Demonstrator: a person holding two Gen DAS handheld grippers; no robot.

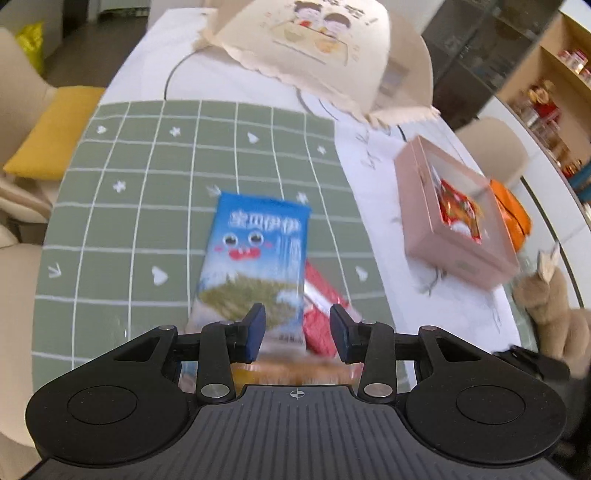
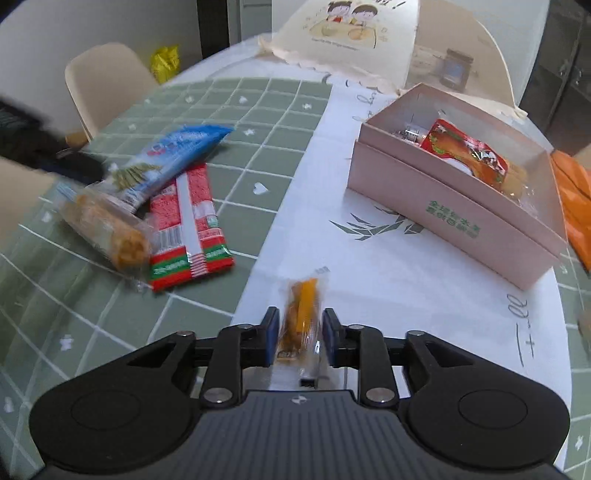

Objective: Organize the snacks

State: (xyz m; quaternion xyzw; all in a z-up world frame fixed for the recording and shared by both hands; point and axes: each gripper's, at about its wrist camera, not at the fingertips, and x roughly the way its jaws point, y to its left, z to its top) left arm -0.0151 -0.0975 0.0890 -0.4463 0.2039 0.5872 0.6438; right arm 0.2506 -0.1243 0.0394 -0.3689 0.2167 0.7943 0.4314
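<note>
In the right wrist view my right gripper [image 2: 301, 332] is shut on a small orange snack packet [image 2: 303, 310] that sticks out forward over the white cloth. The open pink box [image 2: 461, 210] stands ahead to the right with a red packet [image 2: 465, 155] inside. On the green mat lie a blue packet [image 2: 173, 151], a red packet [image 2: 192, 225] and a clear biscuit pack [image 2: 107, 229]. My left gripper [image 1: 297, 325] hovers open over the blue packet [image 1: 255, 254] and red packet [image 1: 321, 321], its pads touching neither. The biscuit pack [image 1: 291, 373] lies under its fingers.
A cream paper bag [image 2: 351, 33] with a cartoon print stands at the table's far end, a jar [image 2: 456, 70] behind it. An orange bag [image 2: 572, 192] lies beyond the pink box [image 1: 454, 229]. A plush toy [image 1: 546, 299] sits at the right edge. Chairs [image 2: 107, 81] stand at the left.
</note>
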